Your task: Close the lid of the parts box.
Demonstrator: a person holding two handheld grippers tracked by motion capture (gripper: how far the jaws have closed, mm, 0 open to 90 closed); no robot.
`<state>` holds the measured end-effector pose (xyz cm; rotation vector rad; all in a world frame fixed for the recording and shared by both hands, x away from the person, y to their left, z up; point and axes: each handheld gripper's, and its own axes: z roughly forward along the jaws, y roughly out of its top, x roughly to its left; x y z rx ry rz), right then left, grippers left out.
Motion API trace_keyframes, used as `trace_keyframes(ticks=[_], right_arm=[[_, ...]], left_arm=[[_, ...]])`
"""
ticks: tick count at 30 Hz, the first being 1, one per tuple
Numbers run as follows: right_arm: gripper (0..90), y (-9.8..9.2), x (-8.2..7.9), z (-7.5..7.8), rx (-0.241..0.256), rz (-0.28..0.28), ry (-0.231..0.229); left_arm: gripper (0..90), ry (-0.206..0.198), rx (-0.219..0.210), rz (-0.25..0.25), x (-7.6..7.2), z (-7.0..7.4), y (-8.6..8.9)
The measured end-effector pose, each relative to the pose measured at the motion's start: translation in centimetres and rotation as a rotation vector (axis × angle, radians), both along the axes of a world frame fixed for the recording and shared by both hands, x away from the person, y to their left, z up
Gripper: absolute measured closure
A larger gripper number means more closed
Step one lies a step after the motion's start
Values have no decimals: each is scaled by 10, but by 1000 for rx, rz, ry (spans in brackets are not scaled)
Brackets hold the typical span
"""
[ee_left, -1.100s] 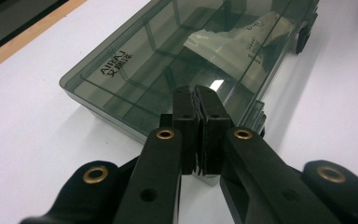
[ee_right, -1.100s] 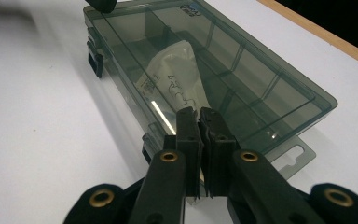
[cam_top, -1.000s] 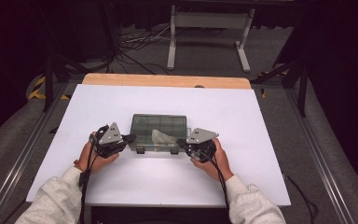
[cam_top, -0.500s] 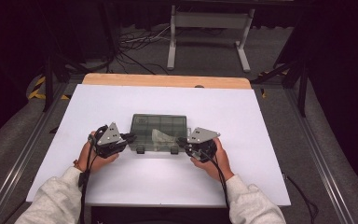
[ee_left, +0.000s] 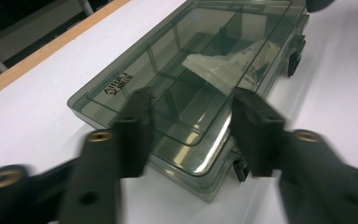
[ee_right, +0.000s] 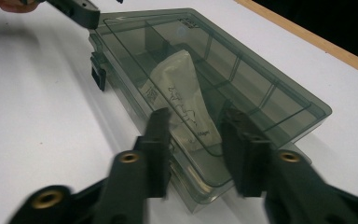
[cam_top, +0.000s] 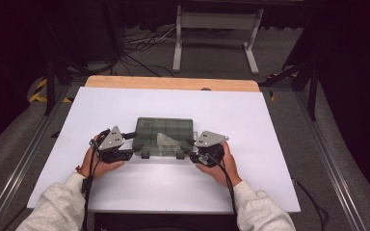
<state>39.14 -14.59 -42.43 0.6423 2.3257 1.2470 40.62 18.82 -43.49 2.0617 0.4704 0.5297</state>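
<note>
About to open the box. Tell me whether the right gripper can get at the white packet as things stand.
Probably not: the packet lies inside the organizer box, under its shut clear lid. The right gripper, jaws apart, sits at the box's corner.

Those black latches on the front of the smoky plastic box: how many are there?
2. One latch sits near the front left corner, beside the left tongs; the other latch near the front right corner, beside the right tongs. Both look closed.

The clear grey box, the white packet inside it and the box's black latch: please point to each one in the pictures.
clear grey box [cam_top: 173, 126], high view, on its lid near the far edge.
white packet [ee_right: 179, 88], right gripper view, on its middle, seen through the lid.
black latch [ee_right: 98, 74], right gripper view, on the clip at the front wall.
</note>
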Motion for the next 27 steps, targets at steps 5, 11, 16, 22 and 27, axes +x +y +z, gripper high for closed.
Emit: trace_keyframes(ticks=[5,11,16,22,27], right_arm=[[327,3,2,-2,-3,-8,10],[146,5,2,-2,12,-53,-11],[46,5,4,-2,23,-80,-12],[46,7,2,-2,28,-92,-38],[53,3,2,3,37,-110,-65]], left_arm=[[250,-7,-18,-1,-2,-2,-2],[110,4,-59,2,0,-4,-2],[47,0,-81,14,0,-3,0],[35,-21,-92,-7,-4,0,2],[39,-45,-69,10,-7,3,2]])
